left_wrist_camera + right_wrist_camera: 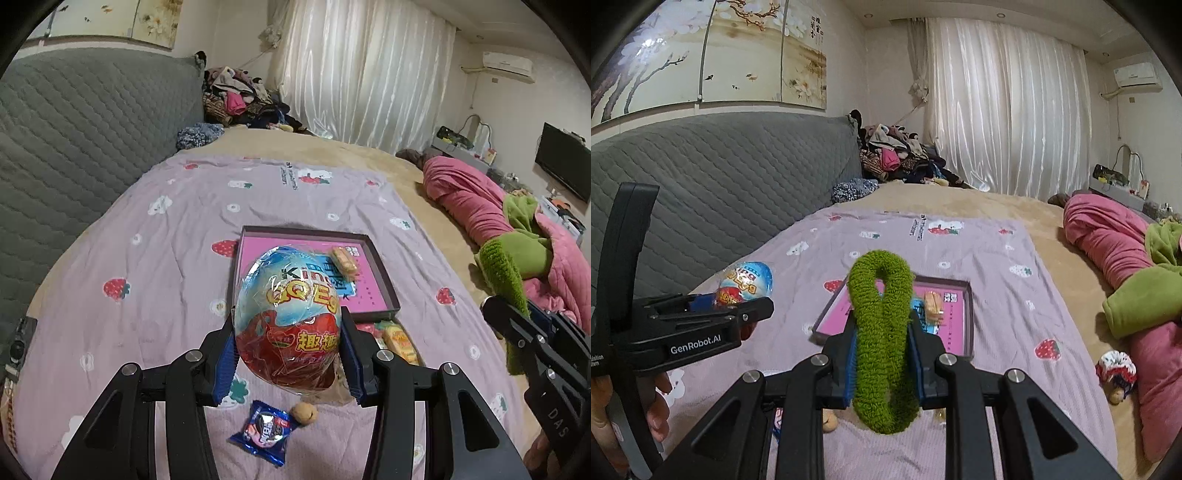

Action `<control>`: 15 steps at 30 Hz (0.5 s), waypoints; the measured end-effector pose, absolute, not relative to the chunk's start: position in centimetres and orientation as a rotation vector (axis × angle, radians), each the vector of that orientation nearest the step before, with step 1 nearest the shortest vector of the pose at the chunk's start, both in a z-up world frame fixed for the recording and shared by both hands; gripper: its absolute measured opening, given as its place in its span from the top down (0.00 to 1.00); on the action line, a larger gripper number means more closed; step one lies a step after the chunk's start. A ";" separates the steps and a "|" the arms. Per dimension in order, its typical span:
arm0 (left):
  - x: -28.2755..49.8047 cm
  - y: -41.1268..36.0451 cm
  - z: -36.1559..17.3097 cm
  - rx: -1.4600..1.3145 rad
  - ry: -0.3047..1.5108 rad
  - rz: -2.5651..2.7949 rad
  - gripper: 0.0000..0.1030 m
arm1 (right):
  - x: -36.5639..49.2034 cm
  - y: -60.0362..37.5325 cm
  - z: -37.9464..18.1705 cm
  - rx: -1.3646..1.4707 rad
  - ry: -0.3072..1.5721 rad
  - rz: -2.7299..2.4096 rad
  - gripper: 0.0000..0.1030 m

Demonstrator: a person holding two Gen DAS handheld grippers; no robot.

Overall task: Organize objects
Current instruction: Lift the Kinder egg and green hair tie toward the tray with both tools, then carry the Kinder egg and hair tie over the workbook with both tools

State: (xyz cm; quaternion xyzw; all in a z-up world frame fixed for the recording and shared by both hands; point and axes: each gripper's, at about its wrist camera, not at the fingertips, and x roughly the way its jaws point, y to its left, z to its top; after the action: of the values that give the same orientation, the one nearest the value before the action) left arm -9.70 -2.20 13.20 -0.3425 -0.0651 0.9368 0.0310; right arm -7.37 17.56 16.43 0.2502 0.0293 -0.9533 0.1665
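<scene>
Gripped in my left tongs point(288, 354) is the wrapped egg point(288, 317), my right tongs point(882, 365) pinch the green scrunchie point(882, 332), one biscuit point(345, 263) sits in the tray point(388, 280) ahead, and the snacks under them remain unsorted.

The wrapped egg-shaped sweet point(288, 317) shows part of the word "Kin" on its blue top and yellow Chinese characters "趣趣" on its red bottom. The left gripper point(753, 314) has "GenRobot.AI" printed in white on its black side. The right gripper's body point(554, 421) reads "DAS".
</scene>
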 end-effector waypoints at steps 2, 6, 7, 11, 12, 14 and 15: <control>-10.0 -2.2 13.6 -1.046 -0.191 2.890 0.52 | -7.7 17.4 16.9 0.706 0.084 -2.713 0.77; -10.7 -2.0 14.3 -1.032 -0.185 2.887 0.52 | -8.5 17.3 17.6 0.691 0.086 -2.713 0.77; -10.9 -1.9 14.5 -1.026 -0.184 2.889 0.52 | -8.7 17.2 17.8 0.687 0.085 -2.715 0.77; -11.7 -1.6 15.2 -1.005 -0.170 2.892 0.52 | -9.4 17.2 18.7 0.663 0.081 -2.721 0.77; -11.9 -1.4 15.4 -0.998 -0.167 2.892 0.52 | -9.5 17.2 19.0 0.656 0.077 -2.724 0.77; -12.4 -1.4 15.8 -0.994 -0.161 2.896 0.52 | -9.8 17.2 19.3 0.650 0.075 -2.723 0.77; -12.5 -1.2 15.9 -0.992 -0.157 2.898 0.52 | -10.0 17.2 19.4 0.647 0.077 -2.724 0.77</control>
State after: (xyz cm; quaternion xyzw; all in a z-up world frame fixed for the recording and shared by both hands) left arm -12.52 -1.23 15.86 -0.3231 -0.0510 0.9442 0.0371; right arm -9.99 17.20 19.42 0.2277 0.0271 -0.9585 0.1694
